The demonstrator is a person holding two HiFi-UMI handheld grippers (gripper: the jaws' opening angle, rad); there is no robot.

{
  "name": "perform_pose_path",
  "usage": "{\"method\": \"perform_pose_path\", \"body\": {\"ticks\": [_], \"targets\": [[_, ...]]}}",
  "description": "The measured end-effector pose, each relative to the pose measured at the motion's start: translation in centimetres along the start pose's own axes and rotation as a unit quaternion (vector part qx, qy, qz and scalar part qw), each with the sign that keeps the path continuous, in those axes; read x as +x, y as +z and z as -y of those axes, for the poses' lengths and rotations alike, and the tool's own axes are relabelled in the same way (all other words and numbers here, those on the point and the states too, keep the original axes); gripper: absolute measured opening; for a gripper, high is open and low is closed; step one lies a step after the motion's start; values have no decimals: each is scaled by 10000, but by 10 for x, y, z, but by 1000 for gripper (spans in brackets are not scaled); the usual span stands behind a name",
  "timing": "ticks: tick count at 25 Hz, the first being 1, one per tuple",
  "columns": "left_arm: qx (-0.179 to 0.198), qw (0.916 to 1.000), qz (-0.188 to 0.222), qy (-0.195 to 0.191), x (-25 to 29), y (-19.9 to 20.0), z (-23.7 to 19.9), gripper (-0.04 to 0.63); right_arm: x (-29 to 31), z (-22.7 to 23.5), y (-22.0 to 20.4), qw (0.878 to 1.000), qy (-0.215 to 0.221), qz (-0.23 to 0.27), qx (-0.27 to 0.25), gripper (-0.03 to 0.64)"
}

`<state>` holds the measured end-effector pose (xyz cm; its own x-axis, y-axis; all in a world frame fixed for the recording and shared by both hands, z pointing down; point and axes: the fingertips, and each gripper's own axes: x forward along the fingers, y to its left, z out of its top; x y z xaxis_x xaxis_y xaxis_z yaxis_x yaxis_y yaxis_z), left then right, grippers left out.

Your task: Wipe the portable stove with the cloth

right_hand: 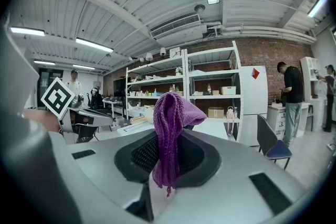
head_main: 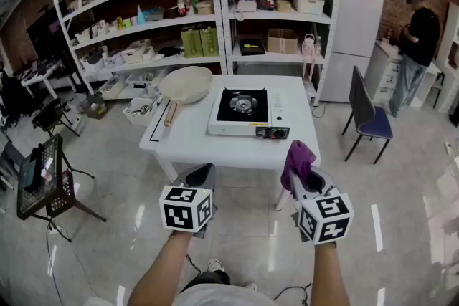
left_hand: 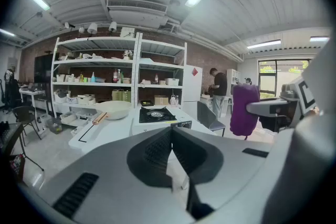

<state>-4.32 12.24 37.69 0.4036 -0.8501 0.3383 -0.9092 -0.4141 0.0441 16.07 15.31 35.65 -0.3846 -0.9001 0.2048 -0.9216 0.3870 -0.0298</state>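
The portable stove (head_main: pixel 249 111) is white with a black top and round burner, resting on the white table (head_main: pixel 193 136); it also shows small in the left gripper view (left_hand: pixel 159 115). My right gripper (head_main: pixel 300 170) is shut on a purple cloth (head_main: pixel 297 160), held well short of the table's near edge. In the right gripper view the cloth (right_hand: pixel 171 131) stands pinched between the jaws and droops down. My left gripper (head_main: pixel 202 175) hovers beside it, shut with nothing in it (left_hand: pixel 171 134). The purple cloth (left_hand: pixel 244 110) appears at the right of the left gripper view.
A cream frying pan (head_main: pixel 183 86) lies on the table left of the stove. White shelving (head_main: pixel 208 18) stands behind the table. A dark chair (head_main: pixel 367 115) is at the right, and a person (head_main: pixel 416 50) stands at the far right. A black rack (head_main: pixel 43 175) sits on the floor at left.
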Motion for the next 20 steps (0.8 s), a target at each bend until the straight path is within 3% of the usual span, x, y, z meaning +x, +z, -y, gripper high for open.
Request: {"method": "perform_pose_path", "body": {"ticks": [11, 20], "targets": [[-8, 9999, 83, -121, 57, 17, -12, 5, 45, 31, -2, 9999, -12, -131, -55, 67], [-131, 9994, 45, -327, 156, 33, -59, 5, 140, 72, 1, 9989, -130, -412, -201, 67]]}}
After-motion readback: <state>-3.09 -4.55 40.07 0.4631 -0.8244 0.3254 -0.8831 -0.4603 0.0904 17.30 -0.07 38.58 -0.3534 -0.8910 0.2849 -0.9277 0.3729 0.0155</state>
